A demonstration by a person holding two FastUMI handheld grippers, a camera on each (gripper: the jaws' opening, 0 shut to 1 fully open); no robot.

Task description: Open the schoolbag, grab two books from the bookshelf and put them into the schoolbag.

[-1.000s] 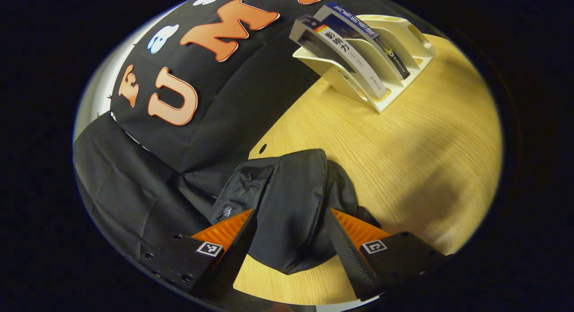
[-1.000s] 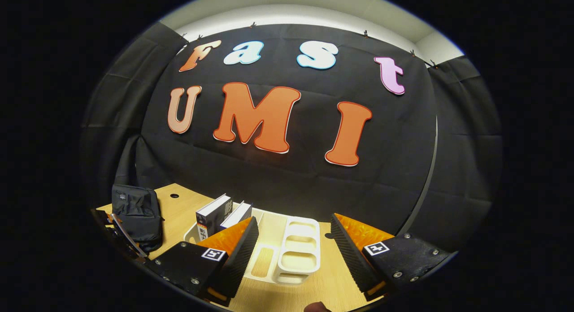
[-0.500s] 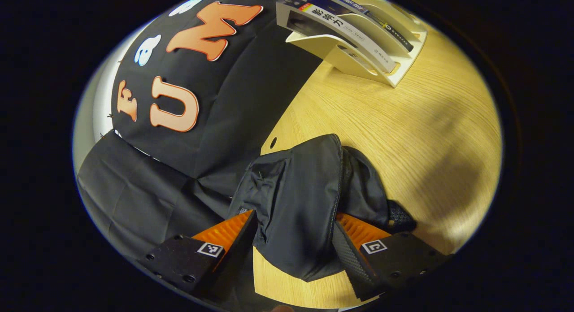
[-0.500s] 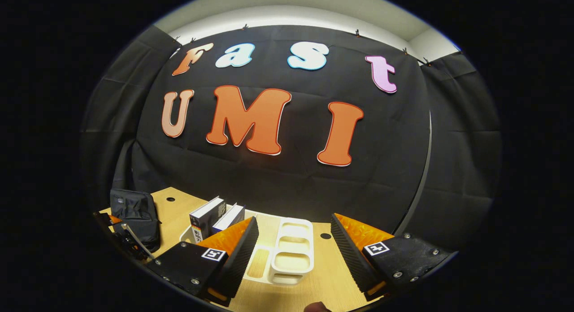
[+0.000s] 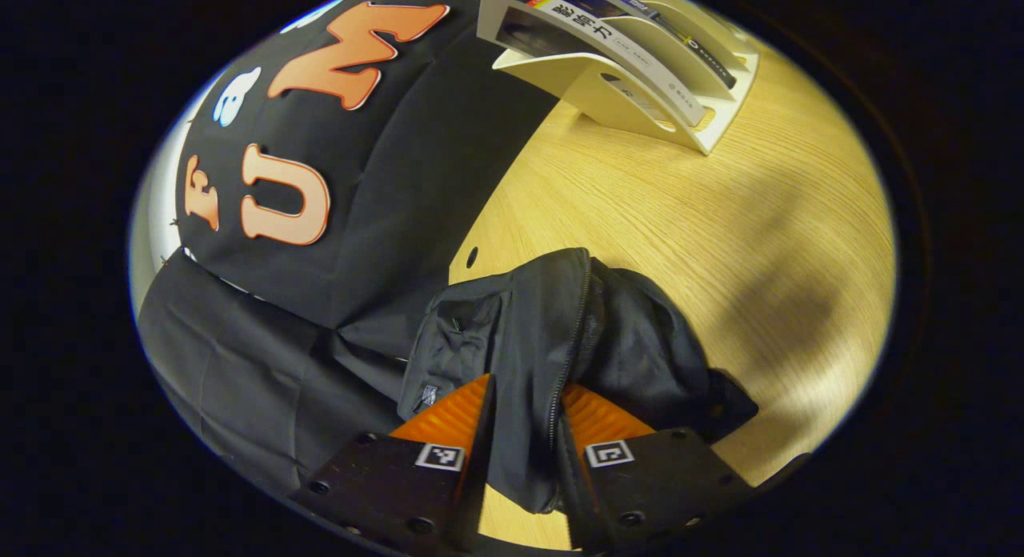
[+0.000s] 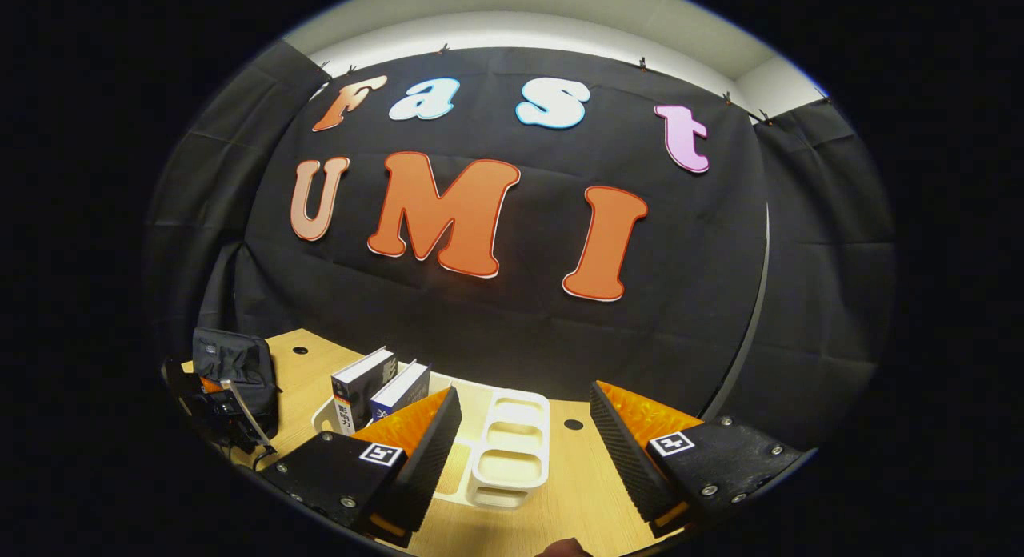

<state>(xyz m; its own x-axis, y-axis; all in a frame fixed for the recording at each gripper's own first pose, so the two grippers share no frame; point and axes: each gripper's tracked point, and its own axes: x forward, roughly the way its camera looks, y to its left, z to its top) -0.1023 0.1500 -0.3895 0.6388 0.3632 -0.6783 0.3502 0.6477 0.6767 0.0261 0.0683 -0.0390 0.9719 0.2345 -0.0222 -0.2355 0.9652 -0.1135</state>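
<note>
A soft black fabric schoolbag (image 5: 560, 333) slumps at the wooden table's (image 5: 720, 221) edge, its zipped flap pinched in the left gripper (image 5: 524, 429). Opening appears underway; unzipping looks next. The right gripper (image 6: 524, 449), fingers apart, hovers near the white bookshelf (image 6: 512, 453).

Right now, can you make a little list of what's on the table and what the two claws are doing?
table: wooden
schoolbag: black, lying near the wall
left claw: pinching a fold of the schoolbag by its zipper
right claw: open, holding nothing, above the table
bookshelf: white rack
books: two, leaning in the rack's end slots
</note>
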